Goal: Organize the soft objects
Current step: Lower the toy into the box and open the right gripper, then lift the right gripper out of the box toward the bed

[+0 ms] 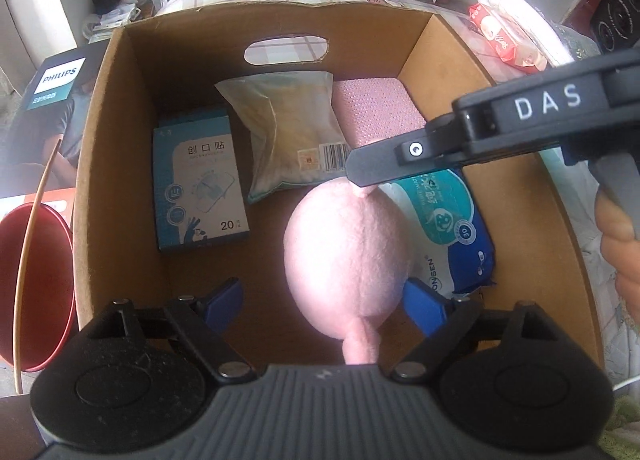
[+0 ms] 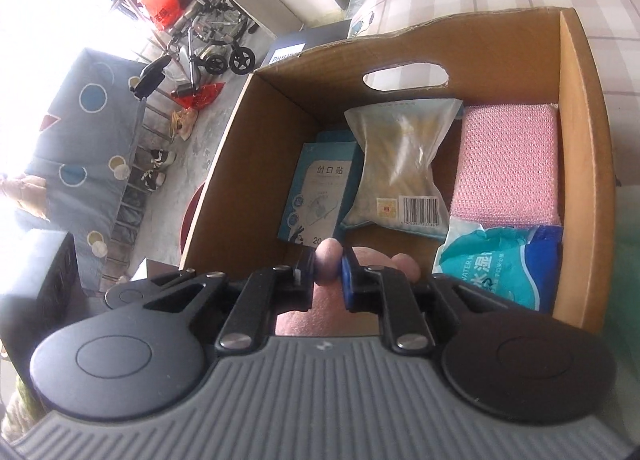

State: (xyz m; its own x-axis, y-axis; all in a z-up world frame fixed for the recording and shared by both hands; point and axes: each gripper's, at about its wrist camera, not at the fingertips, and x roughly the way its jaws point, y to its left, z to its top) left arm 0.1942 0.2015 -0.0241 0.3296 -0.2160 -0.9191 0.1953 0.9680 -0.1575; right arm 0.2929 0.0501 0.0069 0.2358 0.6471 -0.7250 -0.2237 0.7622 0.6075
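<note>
A pink plush toy (image 1: 344, 248) hangs over the floor of an open cardboard box (image 1: 120, 163). My left gripper (image 1: 324, 304) stands open around its lower end; the blue pads (image 1: 224, 300) flank it, the left one clearly apart from it. From the right, my right gripper (image 1: 360, 175) comes in and pinches the toy's small top limb. In the right wrist view that gripper (image 2: 328, 268) is shut on the pink limb (image 2: 329, 256). The rest of the toy lies hidden under the gripper body.
Inside the box lie a blue plaster box (image 1: 198, 183), a bag of swabs (image 1: 288, 131), a pink sponge (image 1: 376, 111) and a wet-wipes pack (image 1: 444, 219). A red bowl (image 1: 36, 280) with a thin stick (image 1: 32, 260) stands to the left. A Philips box (image 1: 56, 91) sits behind it.
</note>
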